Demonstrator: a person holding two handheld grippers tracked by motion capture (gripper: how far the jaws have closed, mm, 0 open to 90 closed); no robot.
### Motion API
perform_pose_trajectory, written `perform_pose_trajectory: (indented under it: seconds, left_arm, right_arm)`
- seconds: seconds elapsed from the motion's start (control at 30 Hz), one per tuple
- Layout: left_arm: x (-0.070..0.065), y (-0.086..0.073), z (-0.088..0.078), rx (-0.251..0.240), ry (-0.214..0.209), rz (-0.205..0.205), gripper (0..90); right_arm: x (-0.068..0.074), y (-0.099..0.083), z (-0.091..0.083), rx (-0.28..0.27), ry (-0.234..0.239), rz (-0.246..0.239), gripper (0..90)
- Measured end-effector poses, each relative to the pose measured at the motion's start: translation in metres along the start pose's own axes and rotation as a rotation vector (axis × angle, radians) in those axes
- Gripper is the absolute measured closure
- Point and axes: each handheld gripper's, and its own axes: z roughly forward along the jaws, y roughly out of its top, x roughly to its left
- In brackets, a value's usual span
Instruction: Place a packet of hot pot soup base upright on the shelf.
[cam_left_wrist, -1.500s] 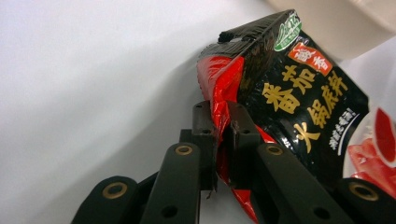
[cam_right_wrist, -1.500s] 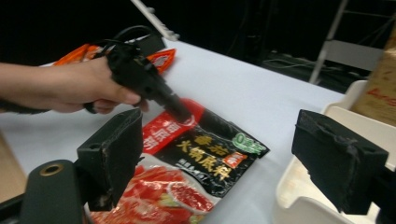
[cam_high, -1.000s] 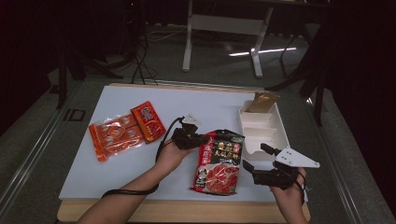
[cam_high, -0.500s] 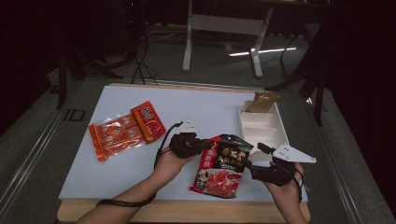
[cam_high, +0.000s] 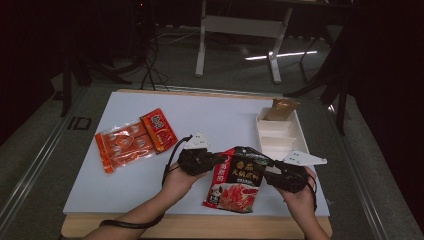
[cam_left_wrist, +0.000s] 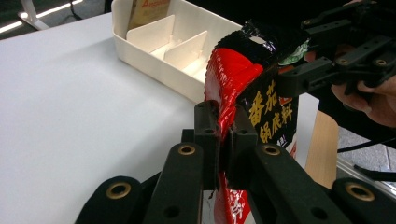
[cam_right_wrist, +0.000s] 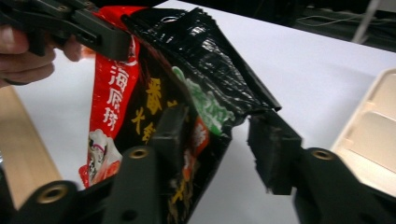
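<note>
Glossy red-and-black soup-base pouch with yellow characters (cam_high: 237, 180) now hangs lifted off the white table top (cam_high: 220, 115), near its front edge, slung between the two hands; a second ago it lay flat there. Left gripper (cam_high: 212, 161) has its jaws pressed tight on the pouch's red side edge, clearly seen in the left gripper view (cam_left_wrist: 224, 135), and the hand has carried that edge up and across since the earlier frames. Right gripper (cam_high: 267, 172) came in with jaws spread wide and has just been closing them; in the right gripper view (cam_right_wrist: 215, 135) the pouch's crinkled black top corner sits between the jaws, one jaw against the printed face, the other standing just clear of the foil, so the pinch is not yet made. Judgement: the pouch is passing from a one-sided hold to a two-handed one, likely to be carried to the cream plastic divided tray (cam_high: 265, 131) just behind it at the right. That tray holds a brown sachet (cam_high: 281, 109) in its far compartment. Orange transparent packet of round pieces (cam_high: 125, 146) and small red sachet (cam_high: 159, 129) lie flat at the left, well apart, untouched.
</note>
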Motion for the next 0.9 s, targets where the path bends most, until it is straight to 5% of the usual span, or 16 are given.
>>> perform_pose_trajectory:
  seconds: [0.13,0.33,0.7,0.9]
  left_arm:
    - [-0.002,-0.002,-0.003,-0.007,0.000,0.000,85.5]
    - [-0.004,-0.003,-0.010,-0.010,-0.011,-0.023,85.4]
    - [-0.016,0.017,-0.032,-0.075,-0.014,0.030,84.1]
    - [-0.008,0.022,-0.034,-0.071,-0.072,0.010,77.7]
  right_arm:
    - [-0.001,0.004,0.004,0.008,0.067,0.027,68.5]
    - [0.006,0.010,-0.004,0.000,0.100,0.014,75.2]
    - [0.024,0.035,-0.028,-0.059,0.091,-0.048,78.0]
    - [0.026,0.046,-0.033,-0.067,0.086,-0.080,78.1]
